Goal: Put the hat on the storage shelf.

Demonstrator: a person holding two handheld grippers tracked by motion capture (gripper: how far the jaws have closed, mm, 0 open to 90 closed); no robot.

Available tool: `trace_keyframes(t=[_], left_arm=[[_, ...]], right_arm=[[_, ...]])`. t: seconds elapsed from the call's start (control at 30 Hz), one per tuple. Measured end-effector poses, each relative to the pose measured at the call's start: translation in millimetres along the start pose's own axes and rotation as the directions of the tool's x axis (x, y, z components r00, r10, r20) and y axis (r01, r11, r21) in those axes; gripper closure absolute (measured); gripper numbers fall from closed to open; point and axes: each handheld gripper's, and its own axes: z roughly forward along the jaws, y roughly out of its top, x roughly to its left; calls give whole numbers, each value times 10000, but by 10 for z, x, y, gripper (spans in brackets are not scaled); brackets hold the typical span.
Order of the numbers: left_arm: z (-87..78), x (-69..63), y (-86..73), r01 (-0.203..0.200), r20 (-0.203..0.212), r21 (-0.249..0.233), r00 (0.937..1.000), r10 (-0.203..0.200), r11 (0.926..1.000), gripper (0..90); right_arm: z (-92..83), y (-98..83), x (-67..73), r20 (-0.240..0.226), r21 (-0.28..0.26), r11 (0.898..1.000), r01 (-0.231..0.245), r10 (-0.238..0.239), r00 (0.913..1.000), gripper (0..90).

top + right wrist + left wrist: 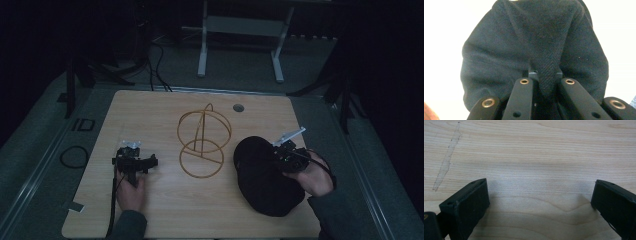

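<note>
Right gripper view: black cap fabric pinched between the closed jaws.

A light wooden table carries a wire stand at centre frame and a black hat lower right.

We count 1 black cap near right on 1 wooden table, 1 gold wire stand at centre w/ 3 rings. 2 grippers: left gripper near left, right gripper near right. 1 grommet hole at far edge.
</note>
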Motion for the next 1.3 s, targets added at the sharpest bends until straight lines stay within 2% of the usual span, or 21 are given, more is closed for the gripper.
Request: trace_keyframes(t=[0.17,0.27,0.63,1.3], left_arm=[[0,0,0,2,-5,1,10000,-2,10000,12],[0,0,0,1,-5,2,10000,-1,10000,12],[-2,1,0,-20,-6,26,10000,20,10000,12],[-1,0,0,0,-5,11,10000,0,10000,12]], right_arm=[[2,29,-58,-85,-47,9999,115,-115,9999,856],[1,84,-157,-223,-110,9997,233,-236,9995,854],[-76,223,-249,-169,-144,9979,634,-637,9978,854],[-349,419,-376,300,-479,9940,987,-973,9948,851]])
